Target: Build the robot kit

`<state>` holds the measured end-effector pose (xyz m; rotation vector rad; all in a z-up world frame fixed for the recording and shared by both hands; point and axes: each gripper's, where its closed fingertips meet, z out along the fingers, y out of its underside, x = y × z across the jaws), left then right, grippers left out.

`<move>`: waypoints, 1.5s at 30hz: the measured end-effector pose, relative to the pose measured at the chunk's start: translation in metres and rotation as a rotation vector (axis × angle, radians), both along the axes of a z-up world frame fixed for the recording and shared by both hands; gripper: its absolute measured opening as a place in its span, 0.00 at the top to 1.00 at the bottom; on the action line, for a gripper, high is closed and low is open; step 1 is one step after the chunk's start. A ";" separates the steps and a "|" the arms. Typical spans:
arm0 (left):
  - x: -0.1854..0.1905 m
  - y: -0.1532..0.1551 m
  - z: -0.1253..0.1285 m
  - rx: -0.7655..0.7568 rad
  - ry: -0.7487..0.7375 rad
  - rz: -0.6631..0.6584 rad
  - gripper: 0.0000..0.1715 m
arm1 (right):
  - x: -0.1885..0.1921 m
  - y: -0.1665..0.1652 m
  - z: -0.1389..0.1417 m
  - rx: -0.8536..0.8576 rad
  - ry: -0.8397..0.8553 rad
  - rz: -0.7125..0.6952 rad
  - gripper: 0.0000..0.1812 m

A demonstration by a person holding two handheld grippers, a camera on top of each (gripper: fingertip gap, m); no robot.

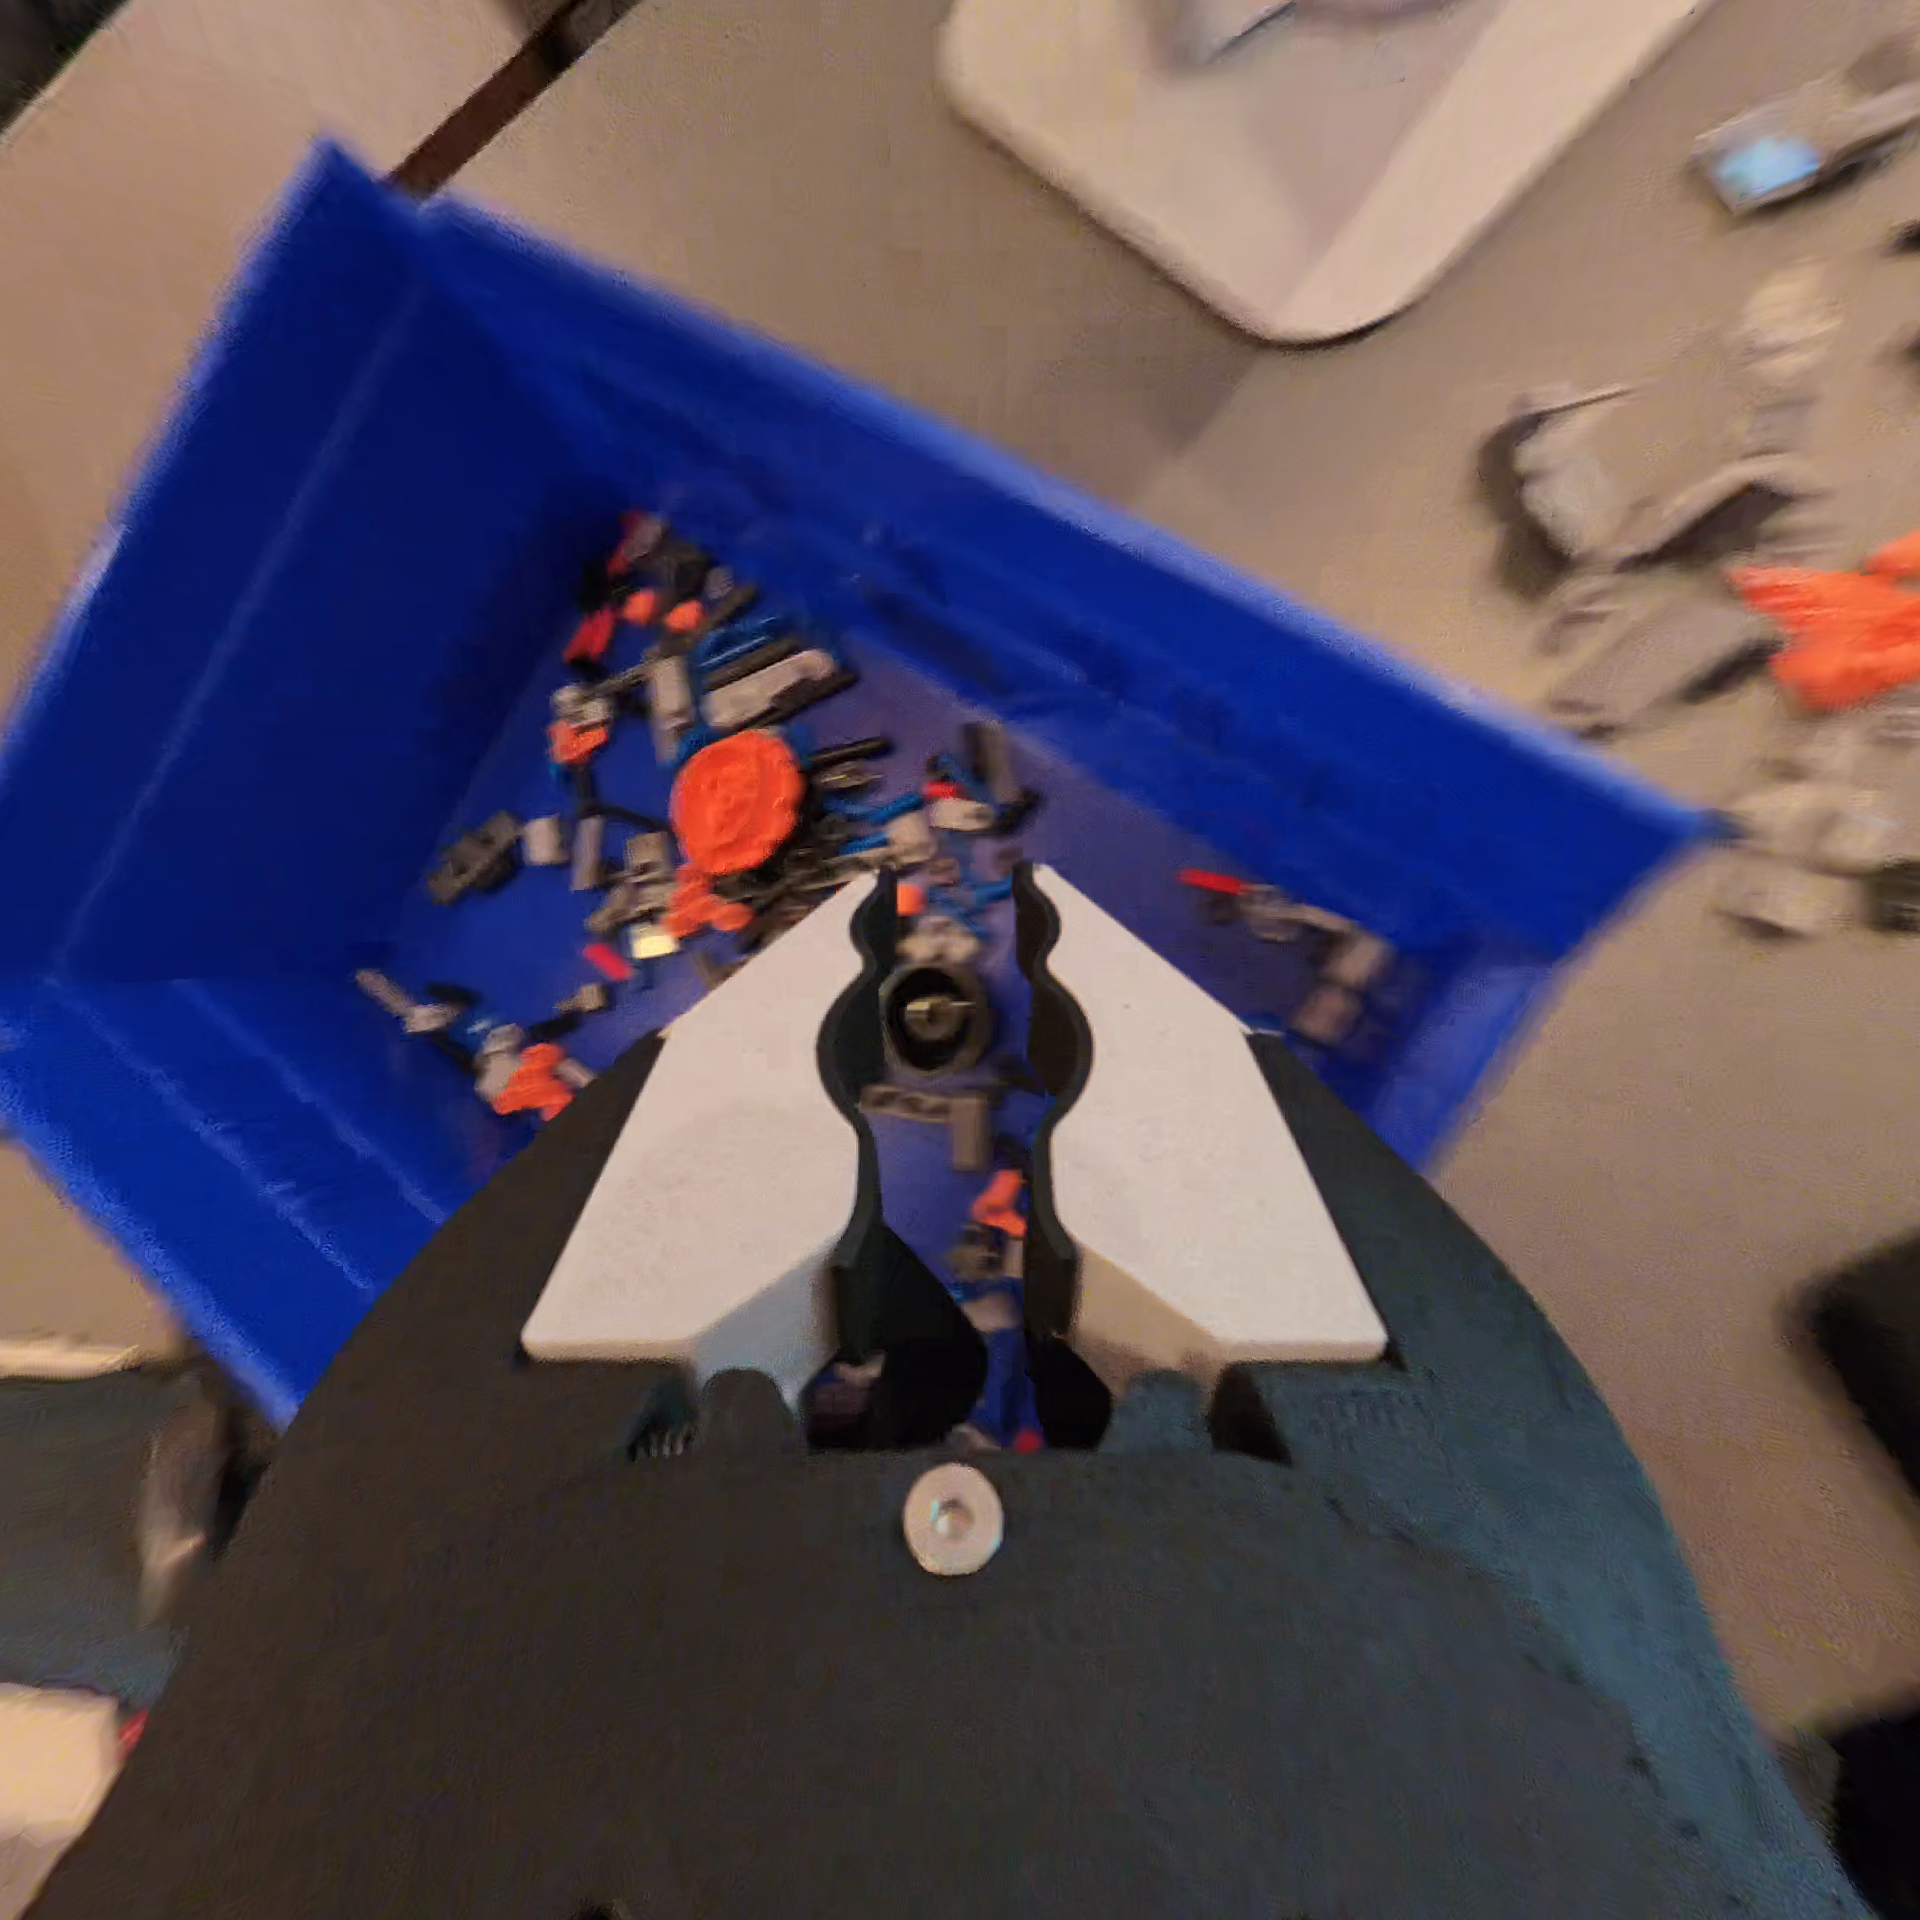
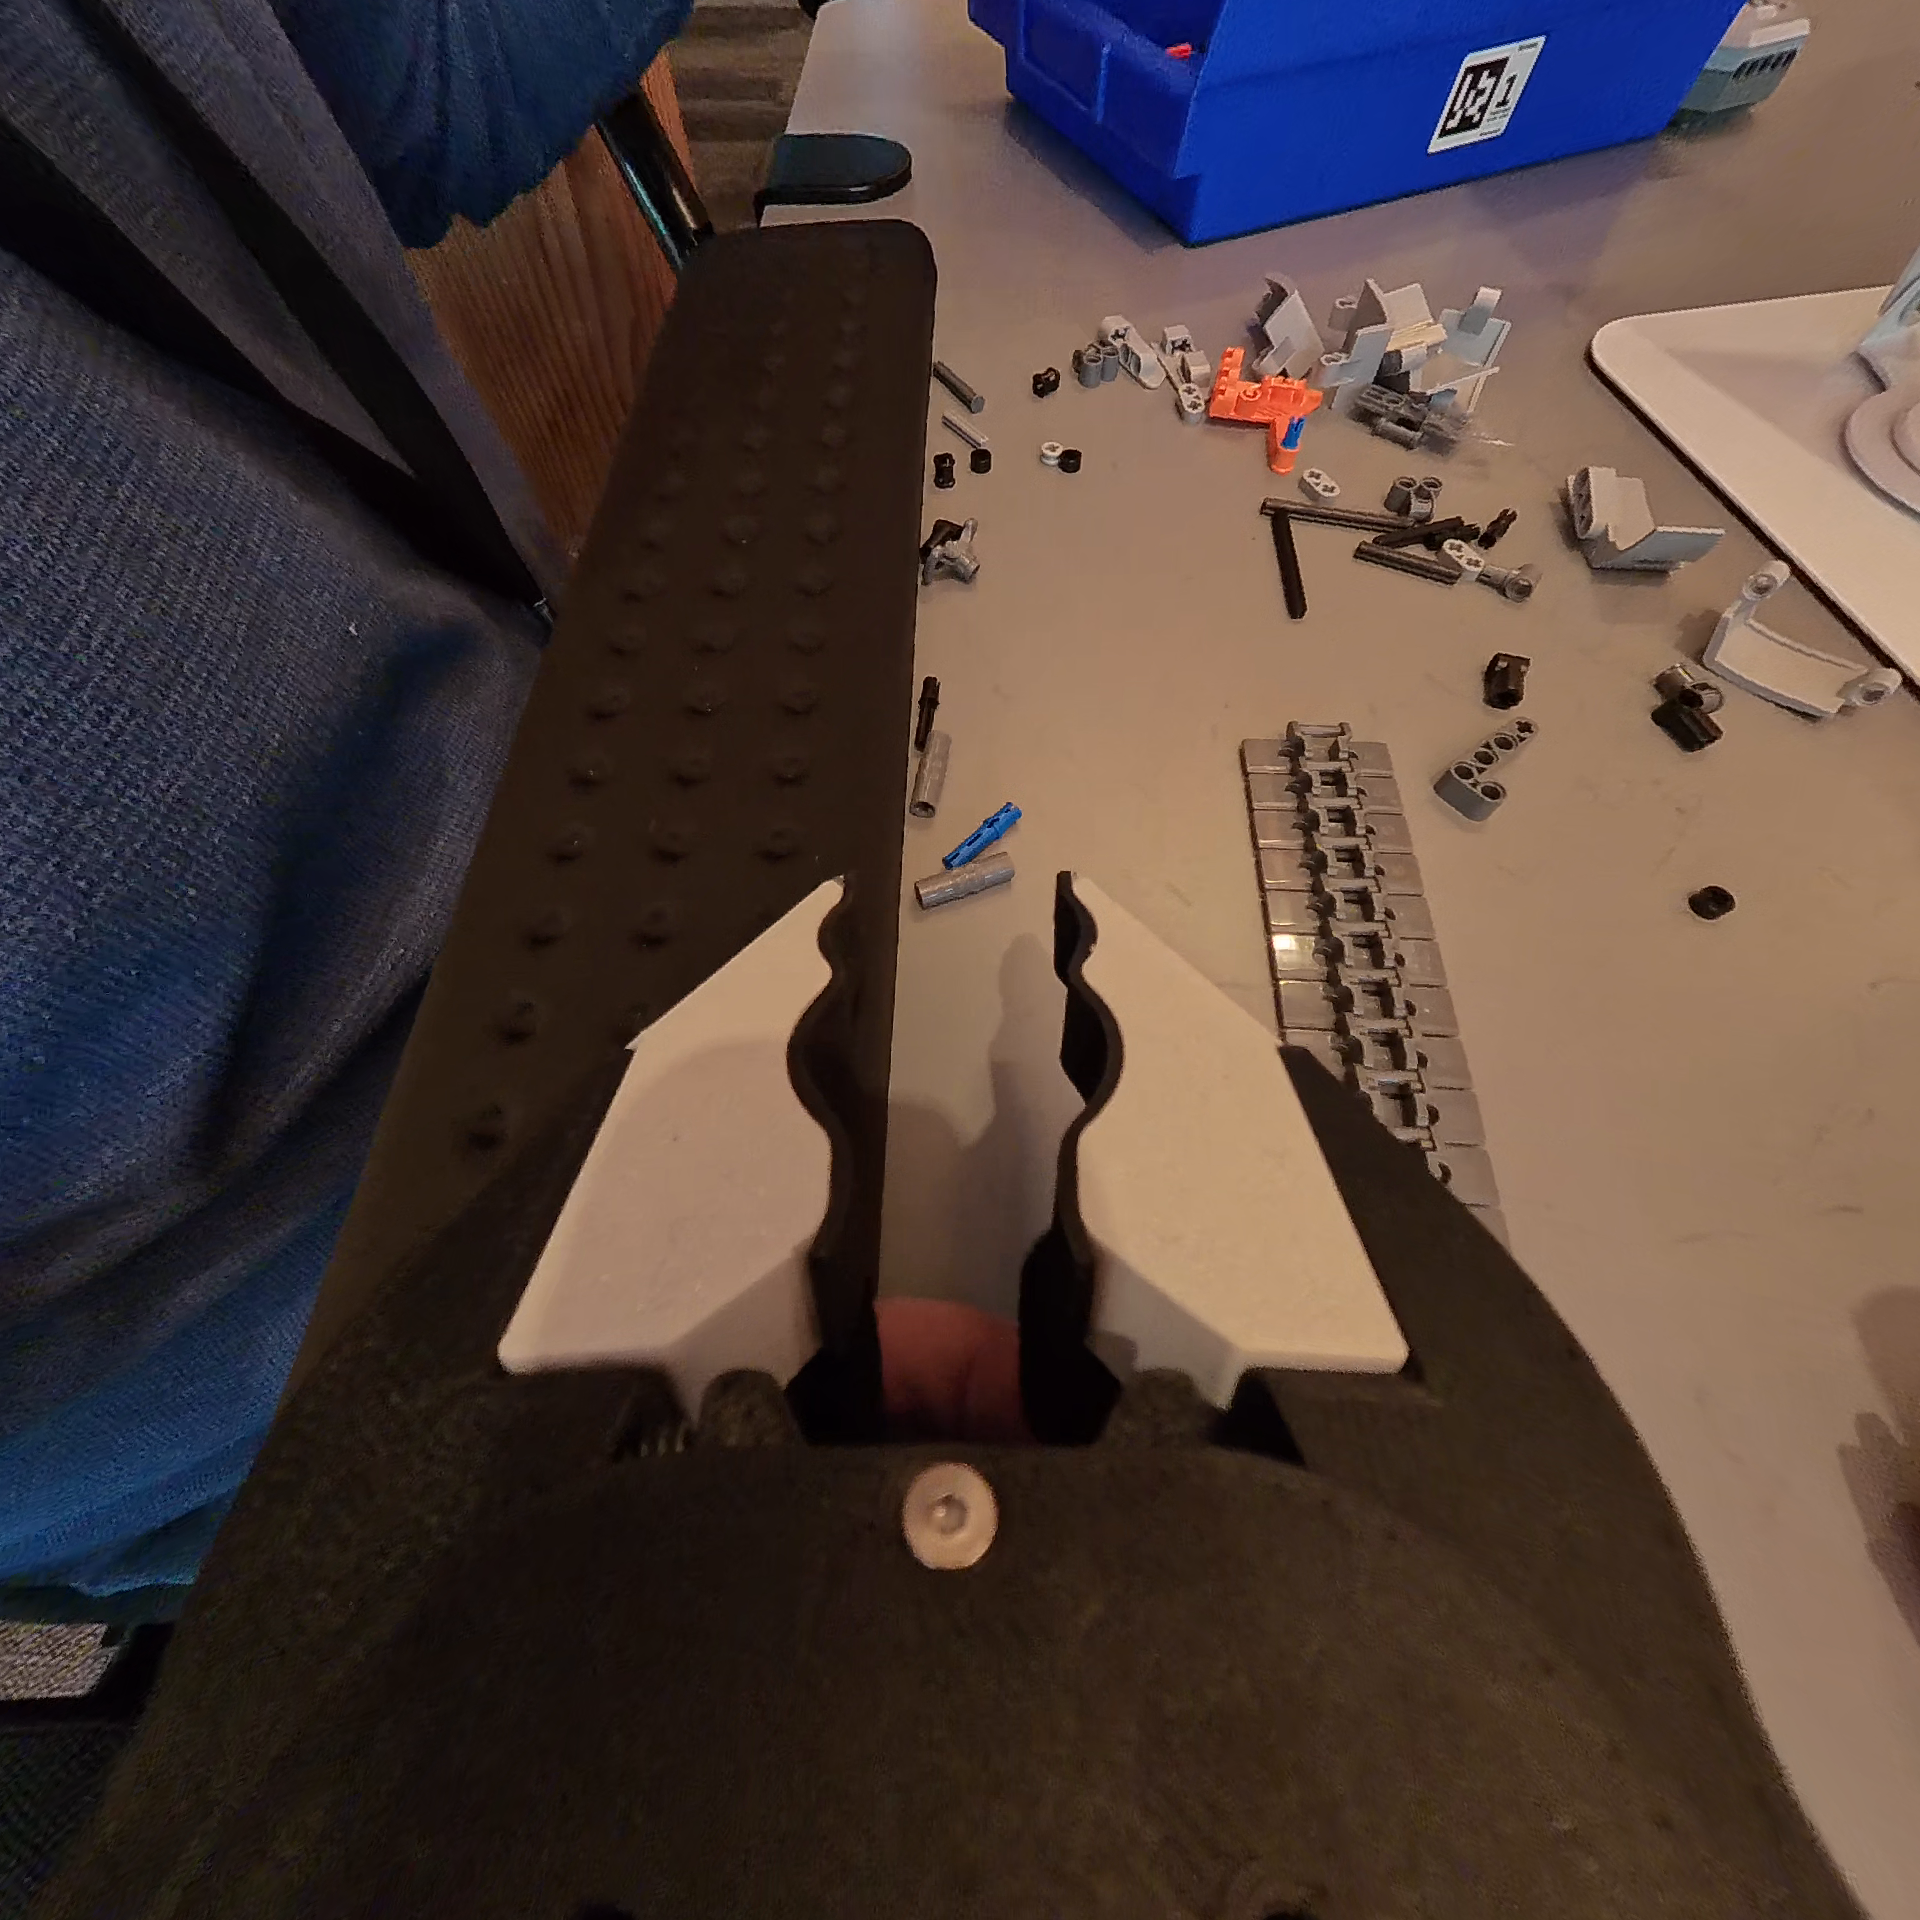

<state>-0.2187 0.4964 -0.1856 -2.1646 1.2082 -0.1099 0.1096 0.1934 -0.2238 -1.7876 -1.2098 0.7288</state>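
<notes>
Left gripper (image 1: pixel 951 883): fingers clenched on a small black round part (image 1: pixel 930 1023) with a metal centre, seated in the rounded notch between the pads. It shows sharp while everything behind is smeared, so I judge it's gripped, not lying below. It's light, hard plastic and probably slick; the notch grip around its rim looks like the right hold.

Under it: blue bin (image 1: pixel 312 623), with me hovering over its open top. The floor is scattered with small black, grey, blue and orange bricks, plus an orange disc (image 1: pixel 736 805) near the middle. All are tiny and rigid and would skitter if nudged. Beyond the bin are the grey worktop (image 1: pixel 935 312) and a white tray (image 1: pixel 1299 208), both blurred.

Right gripper (image 2: pixel 951 894): fingers apart, nothing in them. A long black studded plate (image 2: pixel 748 571) runs from under my left finger out ahead. I can't tell whether I'm touching it. It's stiff and flat; I'd take it by the long edges.

Just past the tips are a grey pin connector (image 2: pixel 964 878) and a blue pin (image 2: pixel 982 834), touching or nearly so. To the right lies a grey linked track strip (image 2: pixel 1340 914), floppy at the joints. Farther out is loose grey clutter with an orange bracket (image 2: pixel 1257 400).
</notes>
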 end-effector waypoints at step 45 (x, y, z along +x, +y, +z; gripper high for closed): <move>0.000 0.073 -0.059 -0.099 -0.066 0.145 0.96 | 0.006 0.004 0.005 -0.028 0.042 -0.018 0.79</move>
